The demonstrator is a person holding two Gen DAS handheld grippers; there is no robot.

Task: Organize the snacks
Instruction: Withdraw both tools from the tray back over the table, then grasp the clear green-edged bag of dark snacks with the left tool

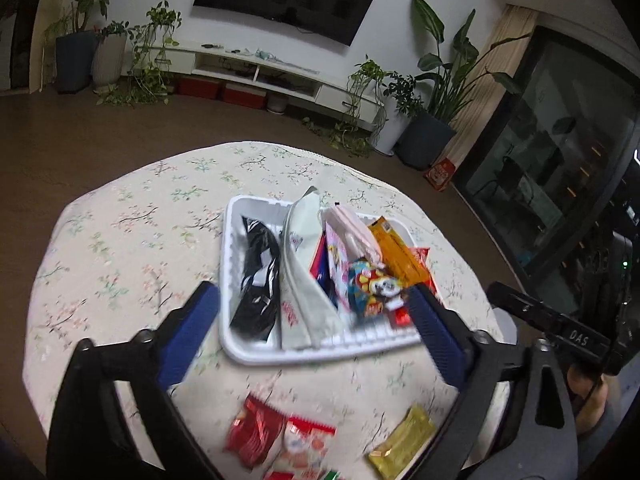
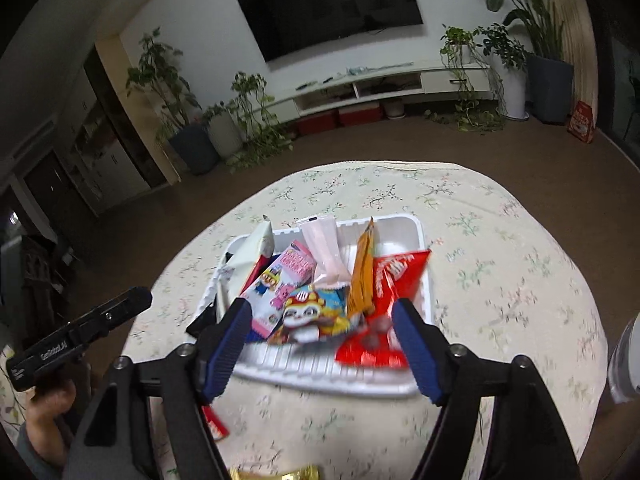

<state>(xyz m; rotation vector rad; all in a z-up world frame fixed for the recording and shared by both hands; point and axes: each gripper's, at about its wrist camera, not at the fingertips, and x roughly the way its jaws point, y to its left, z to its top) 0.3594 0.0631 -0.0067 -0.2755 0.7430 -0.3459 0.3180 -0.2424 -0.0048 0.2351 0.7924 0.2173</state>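
White tray sits mid-surface, already packed with upright packets: black pack at its 9 o'clock side, white pouch, pink pouch, orange packet, cartoon bag at the near edge. In the right view a red bag leans at the tray's 3 o'clock side.

Left gripper hovers above the tray's near rim, jaws wide, nothing between them. Right gripper likewise hovers at the near rim, jaws wide and empty, framing the cartoon bag.

Still loose on the surface, at 6 o'clock of the tray: red packet, red-and-white packet, gold packet.

Judgement: sorting is well along; three packets remain outside. Next move likely calls for one gripper to drop back toward 6 o'clock, descend onto a loose packet, close on its edge, and slot it into a free gap in the tray.

Limits: both views are motion-blurred, so print on packets is unreadable. Loose packets are cut by the lower frame edge. Tray floor and free space mostly hidden by contents.
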